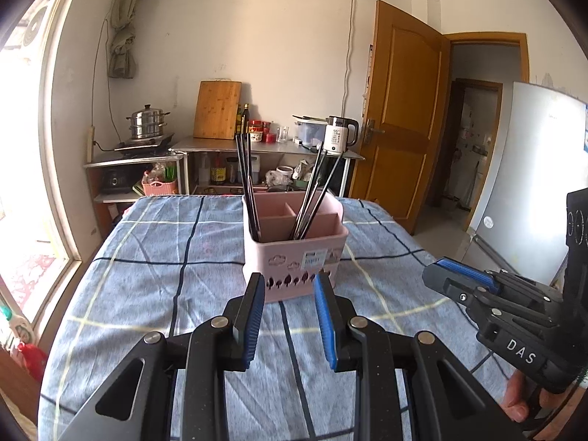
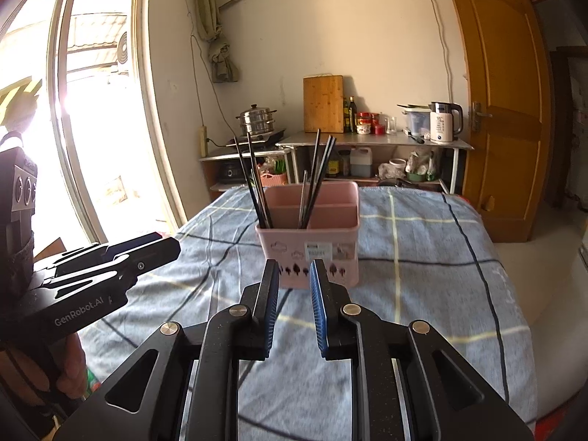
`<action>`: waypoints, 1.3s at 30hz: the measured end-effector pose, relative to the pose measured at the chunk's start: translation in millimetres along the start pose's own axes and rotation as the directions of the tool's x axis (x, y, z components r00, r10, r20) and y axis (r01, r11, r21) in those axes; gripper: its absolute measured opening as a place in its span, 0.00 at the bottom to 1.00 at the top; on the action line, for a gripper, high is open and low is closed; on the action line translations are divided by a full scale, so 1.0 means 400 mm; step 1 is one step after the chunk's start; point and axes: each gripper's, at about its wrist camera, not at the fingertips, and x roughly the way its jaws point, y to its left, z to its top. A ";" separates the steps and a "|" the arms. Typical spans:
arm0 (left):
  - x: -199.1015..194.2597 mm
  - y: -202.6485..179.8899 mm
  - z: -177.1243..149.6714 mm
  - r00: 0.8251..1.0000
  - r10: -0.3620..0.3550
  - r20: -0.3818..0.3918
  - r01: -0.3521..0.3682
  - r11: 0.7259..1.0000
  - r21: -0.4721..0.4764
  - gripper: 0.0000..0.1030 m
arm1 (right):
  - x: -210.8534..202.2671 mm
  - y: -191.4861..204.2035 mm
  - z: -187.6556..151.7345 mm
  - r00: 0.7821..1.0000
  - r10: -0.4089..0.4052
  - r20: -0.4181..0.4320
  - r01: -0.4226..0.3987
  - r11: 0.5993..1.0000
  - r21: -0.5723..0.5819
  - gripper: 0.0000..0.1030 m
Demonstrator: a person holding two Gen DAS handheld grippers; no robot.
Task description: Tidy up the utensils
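Centrally on the table (image 1: 147, 257) stands a pink plastic caddy (image 1: 294, 257), squarish with rounded corners, thin dividers inside and small tree and cloud cutouts low on its front wall, plus a white label. Dark, slim chopsticks (image 1: 246, 183) lean out of its front left compartment, and a second bundle (image 1: 312, 191) slants from the front right one. A blue woven cloth with dark and pale yellow check lines covers the table, slightly rumpled.

Both tools are matte black with ribbed blue pads. The left gripper (image 1: 290, 316) hangs just short of the caddy, its jaws moderately apart with nothing between them. The right gripper (image 2: 294, 308) sits beside it, jaws a little narrower, also empty; neither touches the caddy.

Behind the table, steel shelving (image 1: 220, 147) along a scuffed white wall carries a stacked steel steamer (image 1: 147, 121), a bamboo board (image 1: 217, 110) leaning upright, bottles and jars, and a white kettle (image 1: 338, 136). A bright glazed door (image 2: 92, 110) stands on the left, and a panelled wooden door (image 1: 400, 110) hangs open on the right.
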 end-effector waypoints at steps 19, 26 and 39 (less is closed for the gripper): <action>-0.075 -0.030 -0.113 0.999 0.035 0.032 -0.034 0.999 -0.007 0.27 | -0.056 0.049 -0.133 0.999 -0.024 -0.032 0.023 0.999 -0.048 0.22; -0.072 -0.027 -0.121 0.999 0.033 0.026 -0.033 0.999 -0.014 0.27 | -0.058 0.046 -0.140 0.999 -0.037 -0.031 0.035 0.999 -0.041 0.22; -0.068 -0.026 -0.130 0.999 0.029 0.020 -0.029 0.999 -0.014 0.27 | -0.059 0.041 -0.140 0.998 -0.049 -0.031 0.048 0.998 -0.031 0.22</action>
